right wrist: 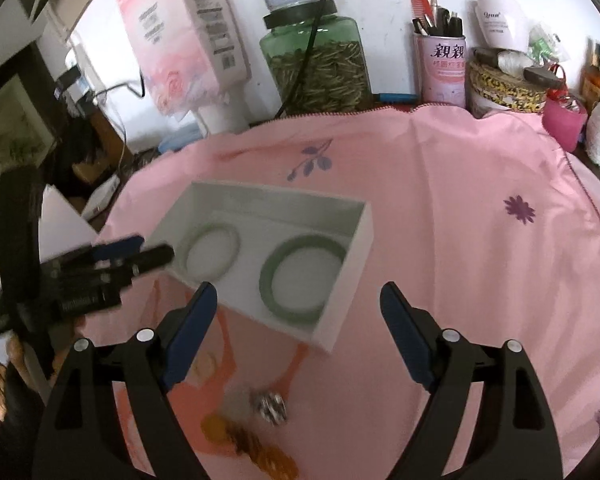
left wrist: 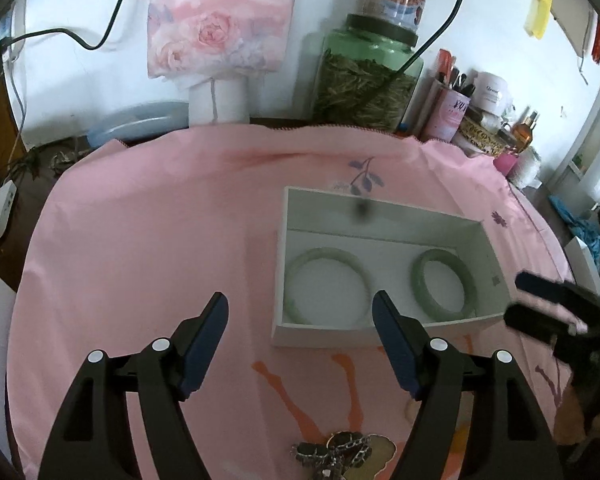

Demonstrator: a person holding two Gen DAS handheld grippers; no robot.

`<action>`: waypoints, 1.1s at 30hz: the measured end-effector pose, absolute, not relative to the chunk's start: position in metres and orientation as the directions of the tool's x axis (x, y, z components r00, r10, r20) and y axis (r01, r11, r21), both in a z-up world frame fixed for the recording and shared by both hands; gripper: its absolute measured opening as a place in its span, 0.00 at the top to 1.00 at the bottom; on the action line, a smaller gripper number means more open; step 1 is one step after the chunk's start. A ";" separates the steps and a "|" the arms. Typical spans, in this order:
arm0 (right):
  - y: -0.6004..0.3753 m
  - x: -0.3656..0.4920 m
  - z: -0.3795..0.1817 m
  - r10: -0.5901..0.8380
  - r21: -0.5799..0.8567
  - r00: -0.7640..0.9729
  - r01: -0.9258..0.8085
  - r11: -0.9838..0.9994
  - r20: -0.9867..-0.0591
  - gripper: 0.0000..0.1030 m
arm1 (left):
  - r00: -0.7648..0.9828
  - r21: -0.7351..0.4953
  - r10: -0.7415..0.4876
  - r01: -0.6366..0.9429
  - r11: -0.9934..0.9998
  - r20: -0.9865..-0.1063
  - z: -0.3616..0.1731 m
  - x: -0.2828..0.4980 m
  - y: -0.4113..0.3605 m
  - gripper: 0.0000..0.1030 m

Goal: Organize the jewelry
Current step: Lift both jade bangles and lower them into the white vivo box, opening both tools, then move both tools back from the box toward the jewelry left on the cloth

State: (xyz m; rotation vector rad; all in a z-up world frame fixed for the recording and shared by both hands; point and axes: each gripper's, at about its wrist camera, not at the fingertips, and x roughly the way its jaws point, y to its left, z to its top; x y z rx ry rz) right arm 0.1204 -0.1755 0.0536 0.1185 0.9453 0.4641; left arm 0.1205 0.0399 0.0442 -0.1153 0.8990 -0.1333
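Already our two green bangles [left wrist: 326, 286] lie flat in the white box [left wrist: 384, 332] ahead of both grippers, so nothing rolls. Left gripper [left wrist: 300, 344] and right gripper [right wrist: 296, 336] gape wide, empty, above remaining loose jewelry [right wrist: 270, 406].

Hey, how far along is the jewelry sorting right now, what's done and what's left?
Done: two green bangles, the paler one and the darker one, lie in the white box. In hand: nothing; the left gripper and right gripper are both open and empty. Left: a dark chain piece and a silvery piece lie on the pink cloth.
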 end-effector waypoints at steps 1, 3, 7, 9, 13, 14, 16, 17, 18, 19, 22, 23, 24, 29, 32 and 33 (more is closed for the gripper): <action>-0.176 0.115 0.052 0.435 0.292 0.495 -0.341 0.893 -0.752 0.23 | 0.615 -0.169 -0.179 0.074 0.983 -0.768 0.045 0.120 0.040 0.29; -0.175 0.111 0.048 0.437 0.283 0.490 -0.359 0.890 -0.754 0.23 | 0.611 -0.191 -0.203 0.087 0.978 -0.765 0.044 0.118 0.038 0.28; -0.166 0.114 0.035 0.416 0.240 0.482 -0.385 0.891 -0.771 0.23 | 0.607 -0.191 -0.223 0.118 0.974 -0.763 0.043 0.116 0.027 0.28; -0.164 0.117 0.030 0.407 0.231 0.481 -0.383 0.894 -0.777 0.24 | 0.605 -0.179 -0.221 0.129 0.975 -0.765 0.042 0.113 0.019 0.23; -0.167 0.121 0.029 0.399 0.220 0.506 -0.377 0.900 -0.765 0.29 | 0.601 -0.145 -0.203 0.144 0.979 -0.774 0.040 0.106 0.005 0.21; -0.167 0.123 0.030 0.404 0.225 0.508 -0.377 0.898 -0.761 0.30 | 0.598 -0.143 -0.206 0.151 0.978 -0.775 0.040 0.104 0.002 0.21; -0.167 0.124 0.031 0.425 0.244 0.507 -0.386 0.890 -0.750 0.30 | 0.596 -0.139 -0.211 0.164 0.977 -0.775 0.039 0.099 -0.004 0.21; -0.167 0.125 0.032 0.423 0.242 0.508 -0.385 0.891 -0.750 0.30 | 0.597 -0.128 -0.203 0.166 0.978 -0.776 0.039 0.097 -0.007 0.20; -0.166 0.125 0.032 0.421 0.240 0.509 -0.384 0.892 -0.750 0.30 | 0.599 -0.119 -0.196 0.165 0.979 -0.776 0.038 0.097 -0.009 0.20; -0.167 0.125 0.031 0.423 0.243 0.509 -0.384 0.891 -0.749 0.30 | 0.602 -0.110 -0.187 0.162 0.981 -0.776 0.037 0.097 -0.011 0.19; -0.174 0.124 0.036 0.419 0.252 0.525 -0.361 0.898 -0.741 0.30 | 0.589 -0.126 -0.192 0.151 0.980 -0.785 0.035 0.096 -0.009 0.19; -0.179 0.122 0.040 0.421 0.267 0.533 -0.345 0.900 -0.734 0.30 | 0.596 -0.124 -0.180 0.134 0.983 -0.783 0.037 0.093 -0.006 0.19; -0.184 0.120 0.042 0.424 0.280 0.538 -0.331 0.901 -0.729 0.30 | 0.605 -0.114 -0.163 0.119 0.986 -0.779 0.039 0.090 -0.003 0.19; -0.192 0.098 0.044 0.428 0.308 0.508 -0.306 0.901 -0.747 0.26 | 0.627 -0.071 -0.104 0.077 0.994 -0.772 0.046 0.063 0.019 0.18; -0.191 0.082 0.040 0.405 0.281 0.503 -0.307 0.909 -0.763 0.26 | 0.621 -0.034 -0.054 0.044 0.998 -0.782 0.039 0.047 0.037 0.18; -0.192 0.077 0.039 0.401 0.277 0.507 -0.304 0.912 -0.763 0.26 | 0.615 -0.030 -0.040 0.027 0.999 -0.788 0.036 0.043 0.045 0.18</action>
